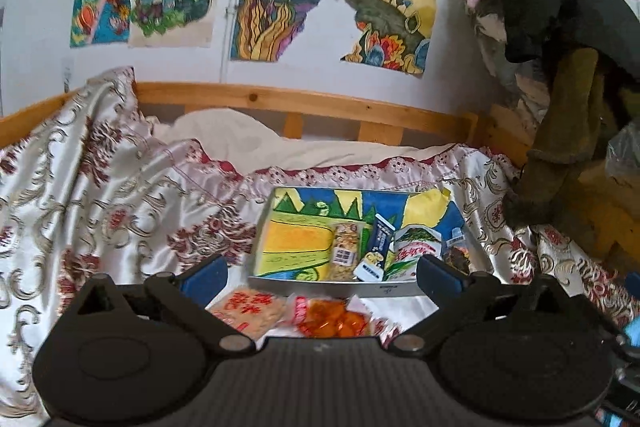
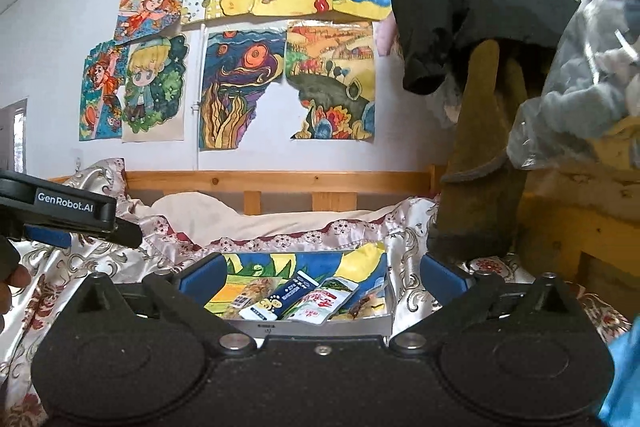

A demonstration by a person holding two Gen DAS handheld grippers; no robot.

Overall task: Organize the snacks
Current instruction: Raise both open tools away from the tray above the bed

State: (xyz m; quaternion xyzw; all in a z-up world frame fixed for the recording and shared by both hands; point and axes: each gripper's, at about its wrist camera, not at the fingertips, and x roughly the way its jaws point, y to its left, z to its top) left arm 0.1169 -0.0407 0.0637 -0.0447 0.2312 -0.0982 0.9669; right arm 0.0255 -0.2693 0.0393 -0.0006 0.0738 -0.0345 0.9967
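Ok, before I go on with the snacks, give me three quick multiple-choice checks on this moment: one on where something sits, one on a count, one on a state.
1. Where does the dark blue packet lie?
A. Inside the tray
B. On the bedspread left of the tray
C. On the wooden rail

2. How many snack packets lie on the bedspread just in front of the tray, in the left wrist view?
A. None
B. Two
C. Five

3. What state is the left gripper in?
A. Shut on a packet
B. Open, nothing between its fingers
C. Shut and empty

Answers:
1 A: it rests among the other packets within the tray's walls.
2 B: the pale packet with red characters and the orange packet.
3 B: its blue pads stand wide apart, gripping nothing.
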